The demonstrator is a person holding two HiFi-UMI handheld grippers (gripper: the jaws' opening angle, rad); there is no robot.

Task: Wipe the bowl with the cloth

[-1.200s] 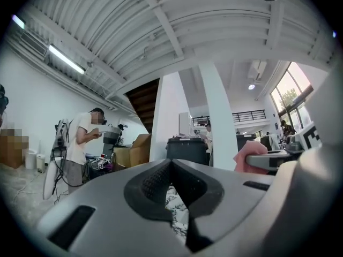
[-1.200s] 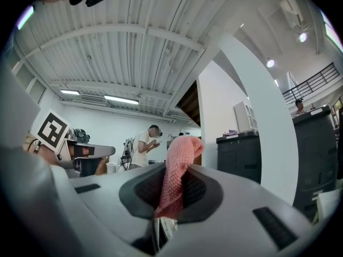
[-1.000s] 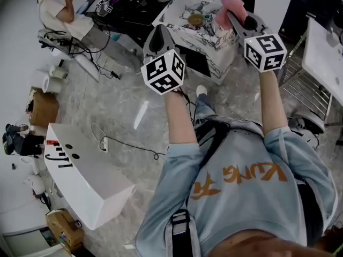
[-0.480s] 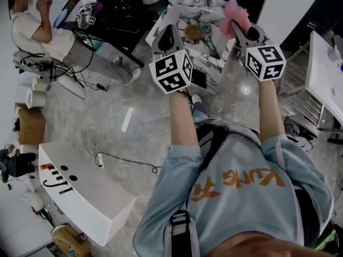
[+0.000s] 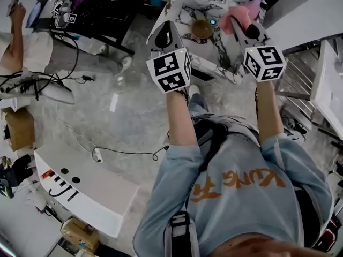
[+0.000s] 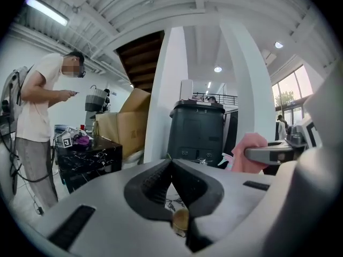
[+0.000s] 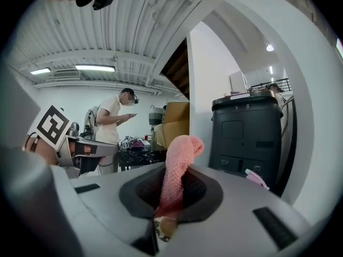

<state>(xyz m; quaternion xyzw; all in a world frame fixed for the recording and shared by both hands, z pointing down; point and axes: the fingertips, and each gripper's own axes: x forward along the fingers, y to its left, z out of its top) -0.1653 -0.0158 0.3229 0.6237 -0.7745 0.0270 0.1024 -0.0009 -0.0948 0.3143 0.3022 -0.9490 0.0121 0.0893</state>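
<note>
A small brown bowl point(image 5: 202, 29) stands on the marble-topped table point(image 5: 185, 12) ahead of me. The left gripper point(image 5: 162, 30) hangs in the air at the table's near left edge, left of the bowl. Its jaws are shut with nothing between them point(image 6: 171, 164). A sliver of the bowl point(image 6: 180, 221) shows through the gap below them. The right gripper point(image 5: 239, 23) hovers to the right of the bowl, shut on a pink cloth point(image 5: 237, 15). In the right gripper view the cloth point(image 7: 178, 165) stands up out of the closed jaws point(image 7: 170, 189).
A person point(image 5: 21, 50) sits by a black table point(image 5: 99, 7) at the far left. A white bench point(image 5: 80, 189) and a cable point(image 5: 123, 151) lie on the floor at left. A black bin point(image 6: 197, 135) stands behind the marble table, and a metal rack point(image 5: 303, 79) is at right.
I have stepped closer to the marble table, so the bowl now lies between the two grippers. The right gripper still holds the pink cloth, and the left stays shut.
</note>
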